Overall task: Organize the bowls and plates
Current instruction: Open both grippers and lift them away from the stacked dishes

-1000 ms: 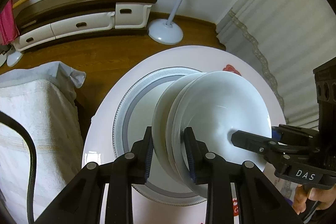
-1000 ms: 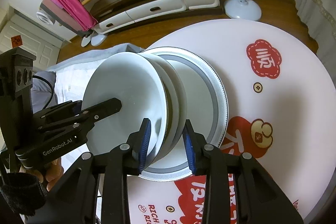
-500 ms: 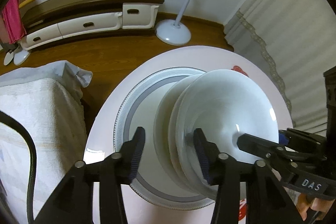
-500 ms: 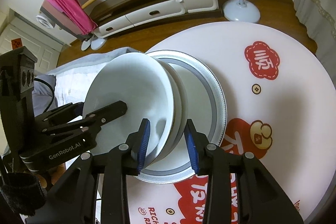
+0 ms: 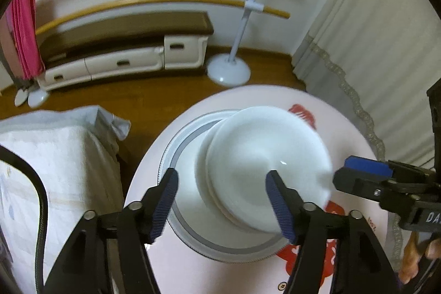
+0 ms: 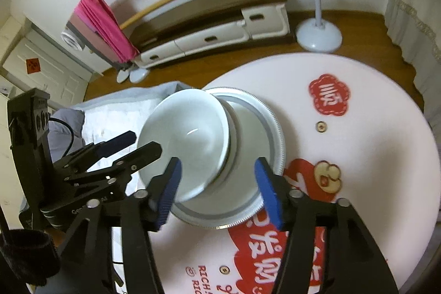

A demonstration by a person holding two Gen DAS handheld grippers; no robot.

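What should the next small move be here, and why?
Probably lift both grippers clear. The white bowls sit stacked on the grey-rimmed plate, and the jaws of the left gripper and right gripper are opening with the rims between them, pads apparently not touching.

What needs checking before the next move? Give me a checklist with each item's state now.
1. Left tongs free of the bowls: ok, pads opening, clear of the rim, nothing gripped.
2. Right tongs free of the bowls: ok, opening, not pressing the rim.
3. Bowls nested: ok, a second rim shows under the top one.
4. Bowls on the plate: ok, but off centre, toward its left side in the right wrist view.
5. Plate fully on the table: ok, though it lies near the table's left edge.
6. Stack steady: cannot tell, both views are blurred.
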